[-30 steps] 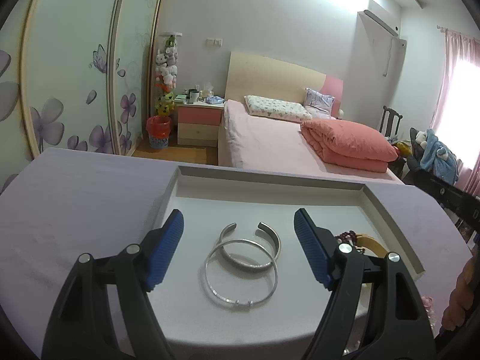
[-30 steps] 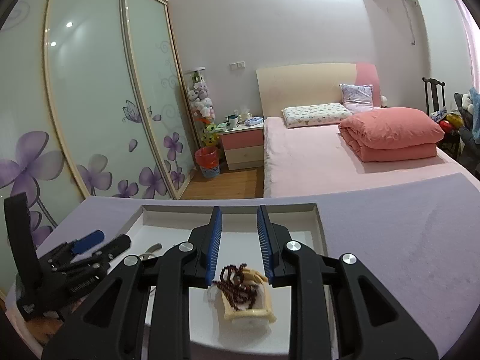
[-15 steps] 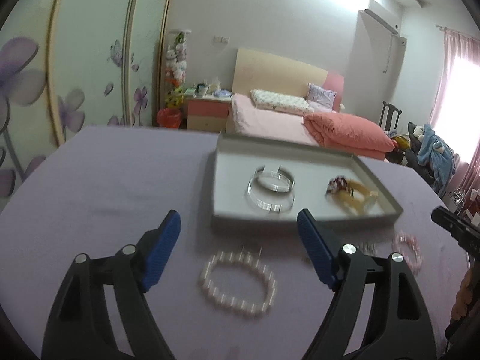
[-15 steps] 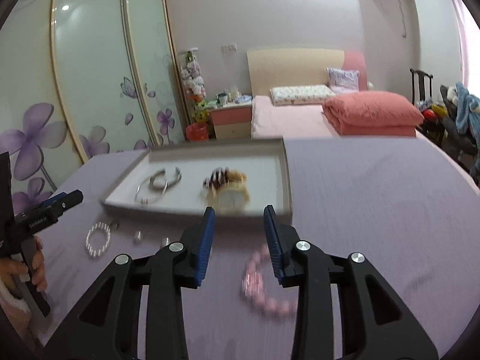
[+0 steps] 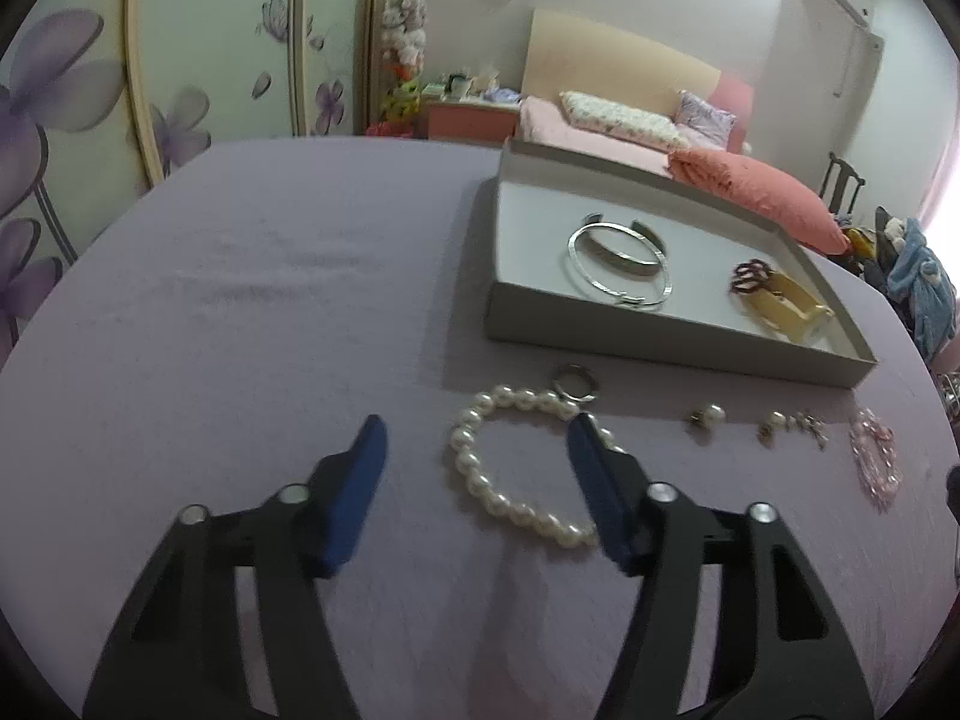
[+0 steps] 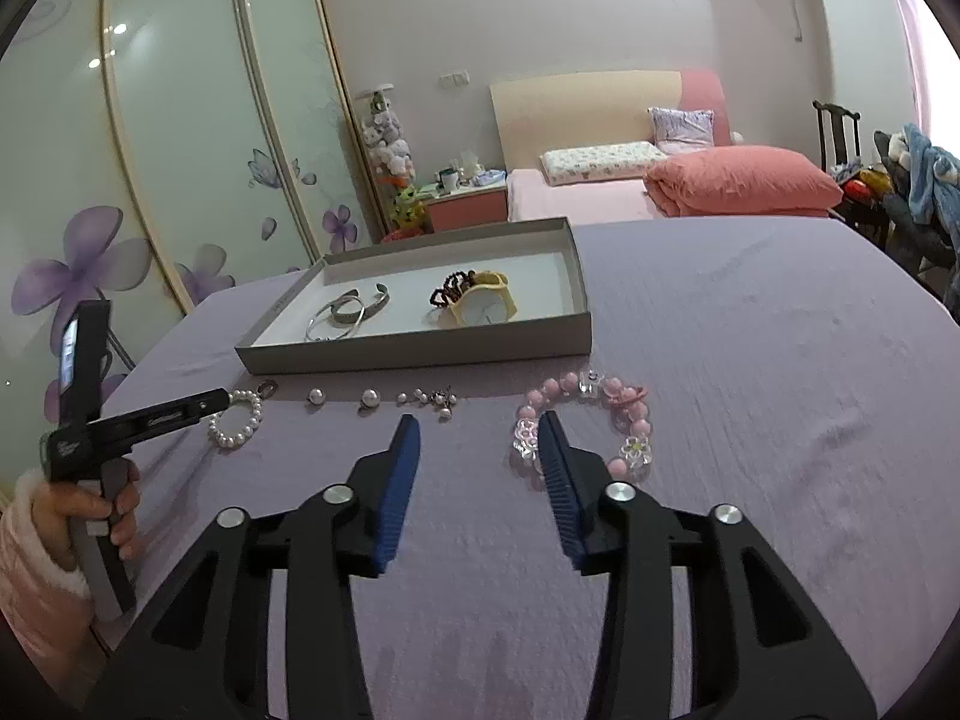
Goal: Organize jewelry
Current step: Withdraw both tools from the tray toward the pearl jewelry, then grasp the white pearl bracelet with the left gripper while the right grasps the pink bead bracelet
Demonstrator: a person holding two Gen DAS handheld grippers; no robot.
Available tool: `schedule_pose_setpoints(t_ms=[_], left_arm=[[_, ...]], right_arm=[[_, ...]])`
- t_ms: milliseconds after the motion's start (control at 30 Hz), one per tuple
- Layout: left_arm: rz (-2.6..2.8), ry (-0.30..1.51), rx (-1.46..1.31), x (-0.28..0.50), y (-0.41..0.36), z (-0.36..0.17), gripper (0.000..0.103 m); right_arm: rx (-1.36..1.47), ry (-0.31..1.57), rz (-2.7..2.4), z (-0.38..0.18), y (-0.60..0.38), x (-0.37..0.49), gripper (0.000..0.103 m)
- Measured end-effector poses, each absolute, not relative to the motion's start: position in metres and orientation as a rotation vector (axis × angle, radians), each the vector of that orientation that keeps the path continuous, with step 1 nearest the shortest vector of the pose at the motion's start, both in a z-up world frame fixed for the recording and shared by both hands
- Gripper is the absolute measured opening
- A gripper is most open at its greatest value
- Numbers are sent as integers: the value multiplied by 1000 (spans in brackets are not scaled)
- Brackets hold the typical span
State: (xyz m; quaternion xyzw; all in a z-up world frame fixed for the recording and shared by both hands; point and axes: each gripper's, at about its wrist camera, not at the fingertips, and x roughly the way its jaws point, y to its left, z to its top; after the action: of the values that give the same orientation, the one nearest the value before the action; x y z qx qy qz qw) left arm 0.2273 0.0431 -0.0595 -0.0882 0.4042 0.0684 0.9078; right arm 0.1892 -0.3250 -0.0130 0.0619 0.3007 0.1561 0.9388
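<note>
A grey tray [image 5: 660, 339] [image 6: 414, 354] on the purple tablecloth holds two silver bangles [image 5: 621, 261] [image 6: 345, 315] and a yellow bracelet with dark beads [image 5: 780, 297] [image 6: 477, 303]. In front of it lie a white pearl bracelet [image 5: 516, 468] [image 6: 237, 420], a small ring [image 5: 576, 387], pearl earrings [image 5: 708, 417] [image 6: 369, 399] and a pink bead bracelet [image 6: 585, 426] [image 5: 876, 462]. My left gripper [image 5: 474, 456] is open just above the pearl bracelet. My right gripper [image 6: 480, 450] is open, its right finger over the pink bracelet's left edge.
The left gripper and the hand holding it show at the left of the right wrist view [image 6: 120, 420]. Behind the table stand a bed with a pink quilt [image 6: 738, 180], a nightstand [image 6: 465, 204] and sliding wardrobe doors [image 6: 180, 150].
Both grippers pulled back from over the tray to the row of jewelry in front of it. The right gripper's jaws opened wider. The yellow bracelet stays in the tray.
</note>
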Motion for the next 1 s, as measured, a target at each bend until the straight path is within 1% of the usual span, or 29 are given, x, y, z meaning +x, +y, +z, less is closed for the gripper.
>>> schedule_pose_setpoints(t_ms=[33,100,133,300,333,367,400,633,1000], left_arm=[[148,854,-179,231,45,-61,48],[151,869,-172,233,46,-63,42],[139,874,-167,233,45,-63,35],[133,882,-135,231,39,-61,26],[135,883,-132,230,39,-61,21],[138,885,-130,232,40,-60,13],[143,887,-128,233,40,-60,10],[109,865,-131,229,39,-54,10],[-40,652,-194,190,32,4,10]], right_arm=[[126,612,322,-13,-325,189,44],[127,609,326,-13,-324,188,44],[128,609,326,-13,-324,188,44],[134,617,331,-15,-322,188,44],[134,618,333,-15,-321,188,44],[134,619,333,-15,-321,188,44],[135,619,334,-15,-322,188,44],[135,620,331,-15,-322,188,44],[121,706,276,-31,-326,201,44]])
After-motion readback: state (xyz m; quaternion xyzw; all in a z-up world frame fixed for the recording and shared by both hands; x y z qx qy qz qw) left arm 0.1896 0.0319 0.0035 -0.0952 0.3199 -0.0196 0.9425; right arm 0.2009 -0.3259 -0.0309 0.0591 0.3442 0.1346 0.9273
